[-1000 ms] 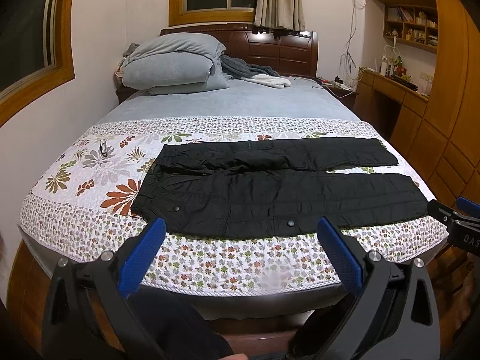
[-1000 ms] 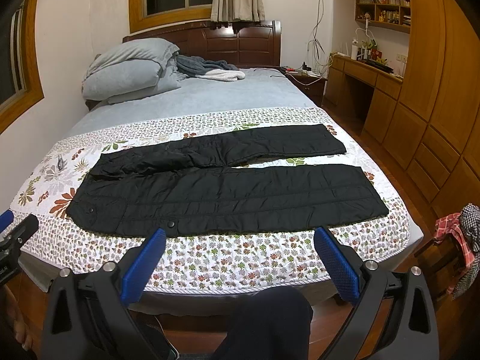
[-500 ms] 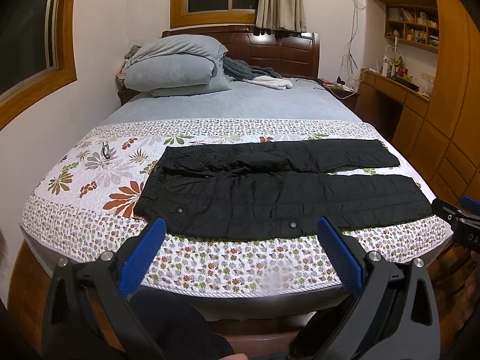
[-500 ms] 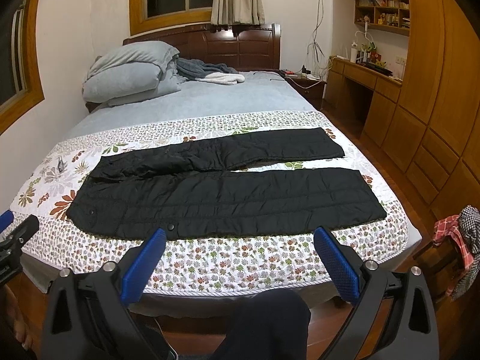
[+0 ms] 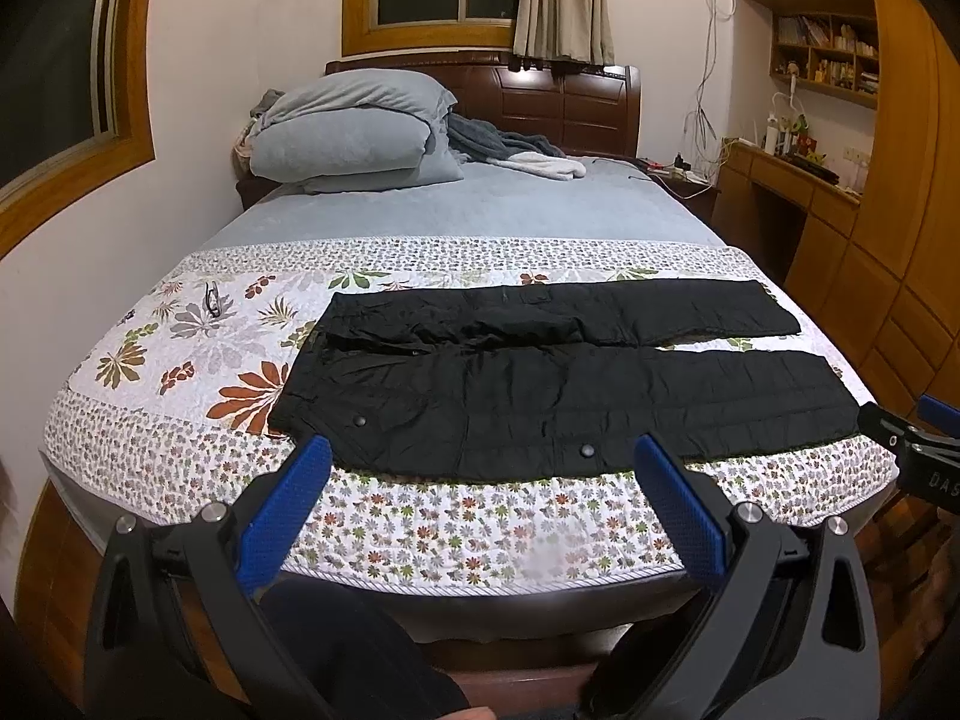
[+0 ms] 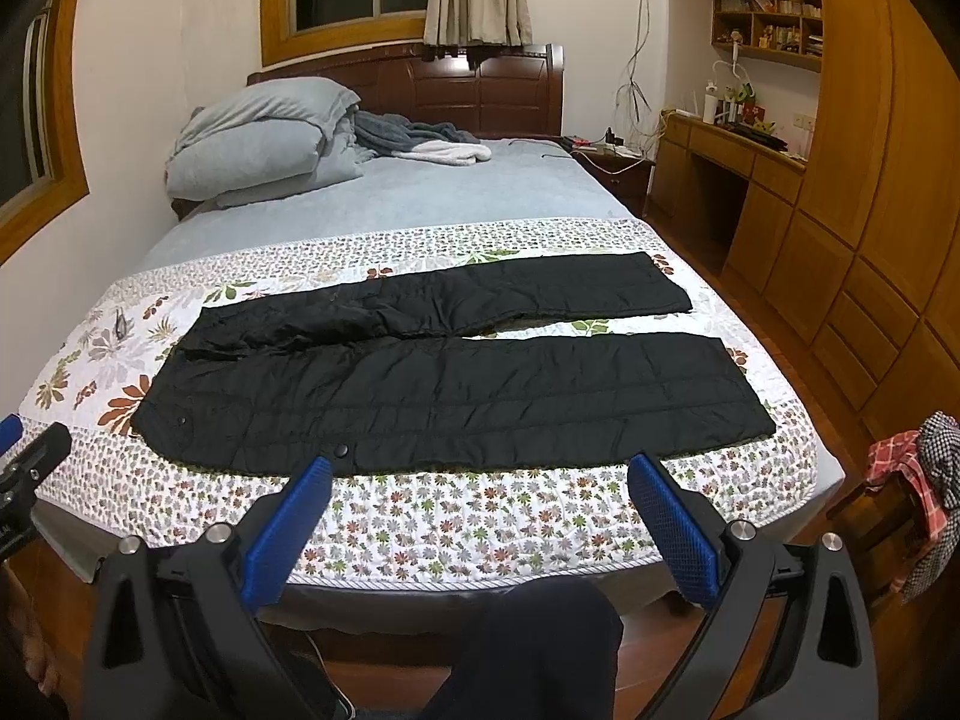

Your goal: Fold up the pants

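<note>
Bedroom setting: a floral quilt (image 5: 420,516) covers the near half of the bed and serves as the folding surface. Black pants (image 5: 558,396) lie flat across frame centre, waist at left, legs spread apart toward the right, presumably laid out for a lengthwise fold. Left gripper (image 5: 480,498) and right gripper (image 6: 477,495) hover short of the near mattress edge, jaws wide, holding nothing. Only the right view shows checked cloth (image 6: 918,480) at lower right.
</note>
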Demonstrator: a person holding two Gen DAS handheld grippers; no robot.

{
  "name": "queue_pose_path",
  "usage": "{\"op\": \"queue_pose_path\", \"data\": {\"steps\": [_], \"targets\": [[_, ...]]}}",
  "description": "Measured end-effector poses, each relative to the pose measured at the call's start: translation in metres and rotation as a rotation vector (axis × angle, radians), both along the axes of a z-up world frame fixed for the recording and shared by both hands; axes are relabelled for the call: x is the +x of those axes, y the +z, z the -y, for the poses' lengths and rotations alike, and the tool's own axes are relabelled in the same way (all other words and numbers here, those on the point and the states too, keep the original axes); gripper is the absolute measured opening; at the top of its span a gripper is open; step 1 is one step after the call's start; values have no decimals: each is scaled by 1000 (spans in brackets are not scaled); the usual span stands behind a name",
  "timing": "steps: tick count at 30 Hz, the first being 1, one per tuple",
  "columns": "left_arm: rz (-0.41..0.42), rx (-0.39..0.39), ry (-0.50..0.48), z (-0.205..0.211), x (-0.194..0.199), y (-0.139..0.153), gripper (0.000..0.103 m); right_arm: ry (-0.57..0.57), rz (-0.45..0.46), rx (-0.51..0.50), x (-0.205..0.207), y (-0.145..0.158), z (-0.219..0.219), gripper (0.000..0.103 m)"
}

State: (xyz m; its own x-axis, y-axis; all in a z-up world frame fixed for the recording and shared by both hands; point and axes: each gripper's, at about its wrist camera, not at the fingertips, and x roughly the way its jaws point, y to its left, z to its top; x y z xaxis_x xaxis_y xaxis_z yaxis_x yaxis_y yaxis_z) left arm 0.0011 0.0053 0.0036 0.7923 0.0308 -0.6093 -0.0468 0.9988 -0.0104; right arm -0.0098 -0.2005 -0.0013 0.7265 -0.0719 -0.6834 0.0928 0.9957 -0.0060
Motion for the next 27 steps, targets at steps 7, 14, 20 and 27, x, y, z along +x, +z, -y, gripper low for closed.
{"op": "queue_pose_path", "data": {"steps": [7, 14, 20, 27], "targets": [[-21, -17, -9, -2, 5, -7, 100, 2, -2, 1, 2, -2, 0, 100], [-50, -68, -17, -15, 14, -19, 100, 7, -21, 5, 11, -10, -2, 100], [-35, -63, -7, -24, 21, -21, 101, 12, -12, 8, 20, -19, 3, 100], [-137, -286, -4, -95, 61, -62, 100, 40, -81, 178, 46, -50, 43, 100]]}}
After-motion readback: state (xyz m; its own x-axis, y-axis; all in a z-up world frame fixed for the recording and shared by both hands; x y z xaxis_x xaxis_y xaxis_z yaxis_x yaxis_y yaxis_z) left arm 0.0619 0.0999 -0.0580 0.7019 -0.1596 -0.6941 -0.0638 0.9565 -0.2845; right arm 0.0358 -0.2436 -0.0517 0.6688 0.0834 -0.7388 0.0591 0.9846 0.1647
